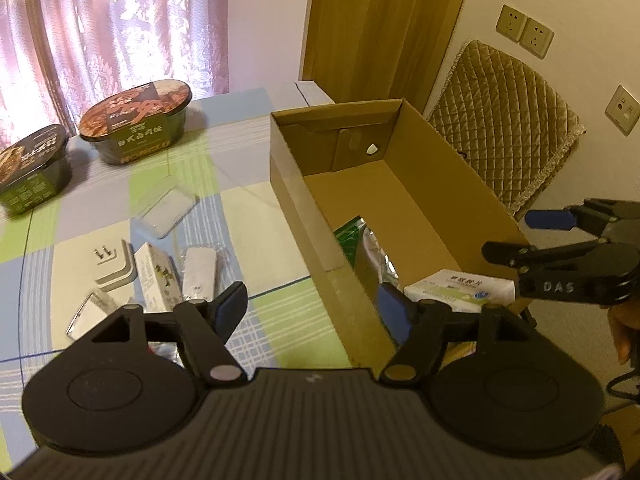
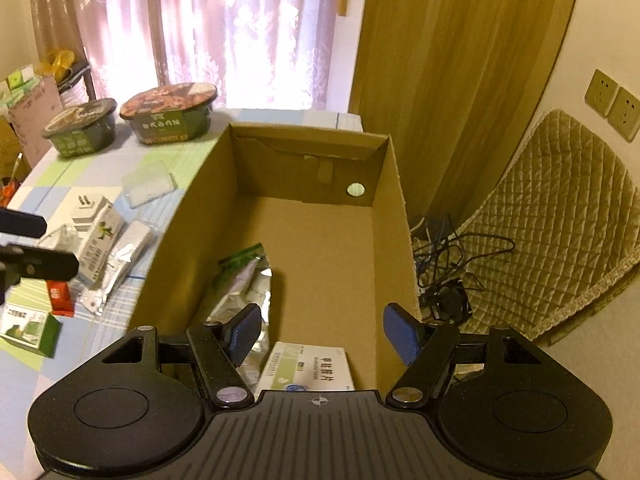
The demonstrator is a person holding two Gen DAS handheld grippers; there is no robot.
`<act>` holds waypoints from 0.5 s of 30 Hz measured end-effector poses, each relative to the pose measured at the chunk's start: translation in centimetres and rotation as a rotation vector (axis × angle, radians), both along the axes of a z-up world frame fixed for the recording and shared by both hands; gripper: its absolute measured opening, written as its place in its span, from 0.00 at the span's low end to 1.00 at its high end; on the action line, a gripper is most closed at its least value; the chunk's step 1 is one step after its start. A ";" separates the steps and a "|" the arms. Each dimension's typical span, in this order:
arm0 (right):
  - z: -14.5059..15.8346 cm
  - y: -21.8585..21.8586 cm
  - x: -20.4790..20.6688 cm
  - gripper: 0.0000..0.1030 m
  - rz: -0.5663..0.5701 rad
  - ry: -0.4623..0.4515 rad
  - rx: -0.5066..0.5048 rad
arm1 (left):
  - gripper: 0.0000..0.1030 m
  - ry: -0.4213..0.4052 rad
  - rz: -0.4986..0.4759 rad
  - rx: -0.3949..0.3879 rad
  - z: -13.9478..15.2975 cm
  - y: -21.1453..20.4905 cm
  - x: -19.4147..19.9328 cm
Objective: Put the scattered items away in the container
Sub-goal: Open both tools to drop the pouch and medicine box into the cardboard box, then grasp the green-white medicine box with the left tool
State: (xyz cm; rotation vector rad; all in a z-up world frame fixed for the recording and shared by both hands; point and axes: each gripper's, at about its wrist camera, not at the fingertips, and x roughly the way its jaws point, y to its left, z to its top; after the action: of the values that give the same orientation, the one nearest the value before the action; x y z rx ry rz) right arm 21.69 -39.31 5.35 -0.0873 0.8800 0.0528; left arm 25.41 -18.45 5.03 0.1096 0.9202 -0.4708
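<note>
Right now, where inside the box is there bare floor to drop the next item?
The far half of the cardboard box, toward the end wall with the round hole, is bare. The near end is crowded: foil pouch at left, white medicine box nearest.

A: Table cloth [image 1: 248, 200]?
B: Plaid: pale blue, lime green, cream blocks w/ thin blue lines.
A: Box [image 2: 312, 240]?
B: Plain brown cardboard, in & out. Inside it a silver foil pouch [image 2: 244, 288] w/ green print, plus a white carton [image 2: 308, 368] w/ light-green band & dark text.
A: Bowls [image 1: 136, 120]?
B: Dark green sides, yellow lettering, brown food-photo lids.
A: Tongs?
B: Both black; left tongs [image 1: 312, 312] & right tongs [image 2: 326, 334] have blue pads.
A: Backdrop?
B: Pink patterned curtain [image 1: 120, 20]; tan quilted diamond cover [image 2: 552, 232].
</note>
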 end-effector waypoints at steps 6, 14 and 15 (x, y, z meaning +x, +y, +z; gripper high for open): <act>0.8 2.2 -1.5 0.72 0.013 -0.006 0.008 | 0.70 0.003 0.012 0.010 0.0 1.7 -1.7; 1.4 5.4 -3.9 1.00 0.050 -0.029 0.021 | 0.82 0.009 0.060 0.021 -0.4 5.7 -4.2; 1.5 5.8 -4.1 1.00 0.057 -0.031 0.019 | 0.83 0.015 0.070 0.019 -0.5 6.3 -4.6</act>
State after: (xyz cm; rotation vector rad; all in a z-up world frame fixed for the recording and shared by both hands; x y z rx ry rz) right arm 17.56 -33.49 6.81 -0.0953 0.8461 0.1126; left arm 20.77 -12.13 4.52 0.0905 0.9403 -0.3985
